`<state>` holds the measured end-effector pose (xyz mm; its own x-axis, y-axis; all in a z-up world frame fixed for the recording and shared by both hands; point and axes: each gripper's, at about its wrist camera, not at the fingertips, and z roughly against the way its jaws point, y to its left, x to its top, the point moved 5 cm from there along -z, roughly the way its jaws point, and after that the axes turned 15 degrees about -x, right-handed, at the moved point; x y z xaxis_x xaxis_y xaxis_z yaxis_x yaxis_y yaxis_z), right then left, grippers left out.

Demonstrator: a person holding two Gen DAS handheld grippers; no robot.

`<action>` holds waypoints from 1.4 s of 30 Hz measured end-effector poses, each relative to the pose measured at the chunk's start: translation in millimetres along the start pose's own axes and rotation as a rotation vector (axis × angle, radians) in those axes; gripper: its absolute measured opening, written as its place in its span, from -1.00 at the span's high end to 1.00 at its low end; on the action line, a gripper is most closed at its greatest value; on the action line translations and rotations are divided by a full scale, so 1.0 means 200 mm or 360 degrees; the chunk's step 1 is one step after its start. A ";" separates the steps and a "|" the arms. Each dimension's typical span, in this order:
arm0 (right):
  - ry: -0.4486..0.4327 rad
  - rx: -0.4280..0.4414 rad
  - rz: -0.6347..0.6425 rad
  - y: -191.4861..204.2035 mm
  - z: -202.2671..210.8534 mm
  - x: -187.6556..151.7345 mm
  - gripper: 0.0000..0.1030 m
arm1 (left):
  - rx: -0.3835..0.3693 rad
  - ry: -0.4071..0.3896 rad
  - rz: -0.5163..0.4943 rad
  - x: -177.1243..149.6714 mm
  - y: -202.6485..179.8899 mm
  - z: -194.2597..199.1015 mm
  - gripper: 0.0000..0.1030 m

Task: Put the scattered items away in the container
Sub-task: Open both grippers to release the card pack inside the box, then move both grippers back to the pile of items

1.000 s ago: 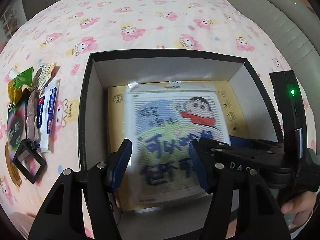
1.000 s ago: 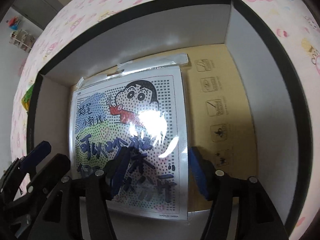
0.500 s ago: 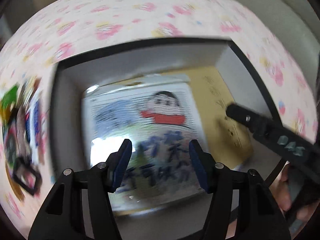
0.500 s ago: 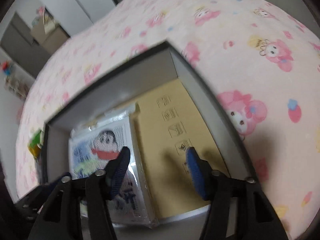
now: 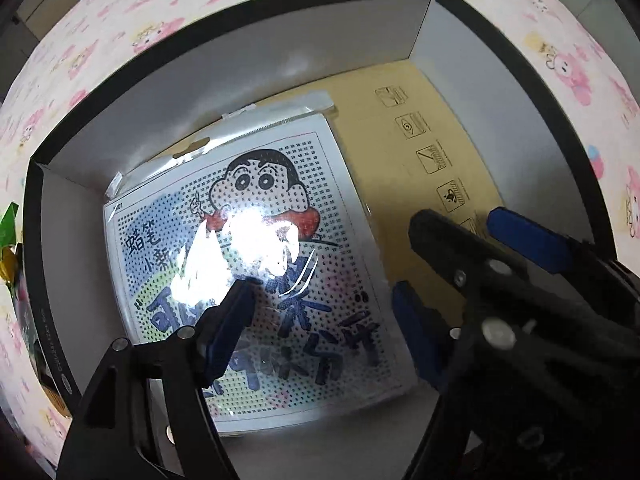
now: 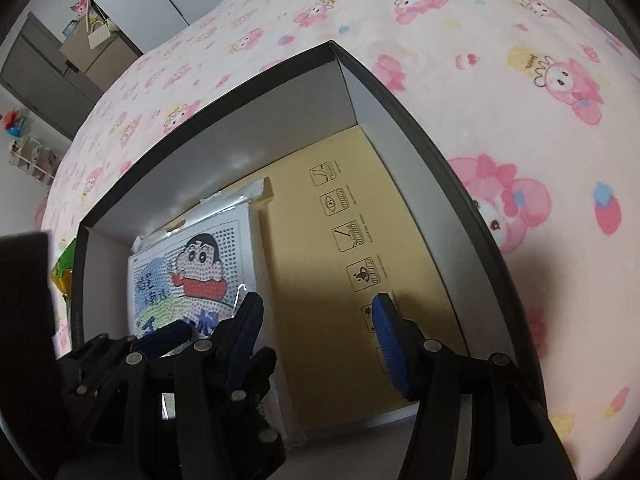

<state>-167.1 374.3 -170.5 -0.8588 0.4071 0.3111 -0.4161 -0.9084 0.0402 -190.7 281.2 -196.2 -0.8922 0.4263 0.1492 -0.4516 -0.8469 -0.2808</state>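
Note:
A black box with grey inner walls point(image 5: 224, 60) point(image 6: 260, 120) sits on the pink bedspread. Inside lies a plastic-wrapped cartoon bead kit point(image 5: 260, 248) point(image 6: 196, 268) on a tan card point(image 5: 432, 152) point(image 6: 332, 248). My left gripper point(image 5: 320, 320) is open and empty, low over the kit. My right gripper point(image 6: 316, 332) is open and empty over the tan card; it also shows in the left wrist view point(image 5: 480, 248). The left gripper appears at the lower left of the right wrist view point(image 6: 160, 340).
A green and yellow wrapper point(image 5: 8, 236) point(image 6: 64, 268) lies outside the box's left wall. The pink cartoon bedspread point(image 6: 500, 92) surrounds the box. Cabinets and a shelf point(image 6: 60, 68) stand in the far background.
My left gripper has moved forward and down into the box, close over the kit. My right gripper has swung right, off the kit, over the tan card and nearer the right wall.

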 end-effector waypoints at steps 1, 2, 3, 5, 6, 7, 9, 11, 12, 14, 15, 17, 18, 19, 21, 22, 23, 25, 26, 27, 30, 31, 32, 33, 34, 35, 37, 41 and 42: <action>0.0002 0.0002 0.0002 0.00 0.00 0.00 -0.04 | 0.0009 0.0007 -0.0006 0.01 0.01 -0.01 -0.48; 0.0005 0.0005 0.0001 0.00 0.01 -0.01 -0.04 | 0.0025 0.0009 -0.0017 0.02 0.01 -0.02 -0.53; 0.0008 0.0008 0.0001 0.00 0.02 -0.01 -0.04 | 0.0033 0.0010 -0.0017 0.03 0.02 -0.02 -0.57; 0.0006 0.0017 -0.0004 0.00 0.02 -0.01 -0.04 | 0.0043 0.0006 -0.0004 0.04 0.05 -0.04 -0.60; 0.0005 0.0017 -0.0005 0.01 0.02 -0.01 -0.04 | 0.0048 -0.0002 0.0002 0.05 0.06 -0.04 -0.61; 0.0005 0.0026 -0.0014 0.01 0.02 -0.01 -0.04 | 0.0050 -0.0010 0.0012 0.06 0.08 -0.04 -0.61; 0.0005 0.0038 -0.0019 -0.01 0.04 -0.01 -0.04 | 0.0036 -0.0020 0.0030 0.06 0.10 -0.04 -0.61; 0.0009 0.0046 -0.0017 -0.01 0.04 -0.01 -0.05 | 0.0032 -0.0032 0.0050 0.05 0.11 -0.04 -0.61; 0.0012 0.0043 -0.0014 0.00 0.03 -0.02 -0.05 | 0.0035 -0.0041 0.0064 0.05 0.12 -0.03 -0.53; 0.0003 0.0035 0.0001 0.01 0.04 -0.02 -0.05 | 0.0017 -0.0097 0.0092 0.04 0.15 -0.01 -0.28; -0.0011 0.0031 0.0013 0.02 0.04 -0.02 -0.05 | 0.0005 -0.0131 0.0106 0.03 0.17 0.01 -0.22; -0.0038 0.0024 0.0036 0.03 0.05 -0.01 -0.05 | -0.0051 -0.0206 0.0124 0.00 0.19 0.06 -0.22; -0.0052 0.0021 0.0047 0.03 0.06 -0.01 -0.05 | -0.0067 -0.0239 0.0129 -0.02 0.19 0.08 -0.22; -0.0066 0.0017 0.0059 0.04 0.07 -0.01 -0.05 | -0.0071 -0.0269 0.0130 -0.03 0.20 0.10 -0.22; -0.0106 0.0019 0.0086 0.06 0.10 -0.01 -0.05 | -0.0080 -0.0329 0.0132 -0.06 0.21 0.15 -0.22; -0.0132 0.0016 0.0096 0.07 0.12 -0.02 -0.05 | -0.0078 -0.0359 0.0132 -0.07 0.22 0.18 -0.22; -0.0158 0.0011 0.0104 0.08 0.14 -0.02 -0.05 | -0.0077 -0.0386 0.0132 -0.09 0.22 0.21 -0.22; -0.0202 0.0001 0.0114 0.10 0.18 -0.03 -0.05 | -0.0082 -0.0436 0.0140 -0.12 0.21 0.27 -0.23; -0.0218 -0.0004 0.0117 0.10 0.20 -0.03 -0.05 | -0.0079 -0.0461 0.0140 -0.14 0.21 0.30 -0.23; -0.0244 -0.0022 0.0124 0.11 0.23 -0.04 -0.05 | -0.0071 -0.0486 0.0135 -0.17 0.21 0.35 -0.23; -0.0328 -0.0125 0.0161 0.12 0.30 -0.09 -0.05 | -0.0045 -0.0564 0.0120 -0.27 0.22 0.49 -0.25; -0.0340 -0.0141 0.0178 0.13 0.32 -0.11 -0.05 | -0.0033 -0.0592 0.0116 -0.29 0.23 0.54 -0.25; -0.0351 -0.0155 0.0195 0.13 0.35 -0.14 -0.05 | -0.0034 -0.0616 0.0114 -0.32 0.23 0.59 -0.27; -0.0357 -0.0155 0.0214 0.15 0.36 -0.16 -0.05 | -0.0043 -0.0635 0.0114 -0.36 0.23 0.64 -0.29; -0.0362 -0.0153 0.0233 0.16 0.37 -0.18 -0.05 | -0.0048 -0.0652 0.0109 -0.39 0.23 0.68 -0.31; -0.0367 -0.0145 0.0254 0.18 0.39 -0.21 -0.05 | -0.0050 -0.0666 0.0100 -0.41 0.23 0.71 -0.33; -0.0372 -0.0117 0.0301 0.23 0.43 -0.27 -0.05 | -0.0055 -0.0692 0.0092 -0.46 0.24 0.76 -0.33; -0.0399 -0.0078 0.0343 0.33 0.49 -0.35 -0.06 | -0.0067 -0.0725 0.0120 -0.57 0.29 0.82 -0.32; -0.0402 -0.0057 0.0341 0.34 0.51 -0.37 -0.06 | -0.0070 -0.0734 0.0127 -0.60 0.30 0.84 -0.32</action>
<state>-101.7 272.1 -94.8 -0.8286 0.1665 0.5346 -0.2481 -0.9651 -0.0839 -109.5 126.5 -72.0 -0.8326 0.1661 0.5283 -0.3904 -0.8527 -0.3472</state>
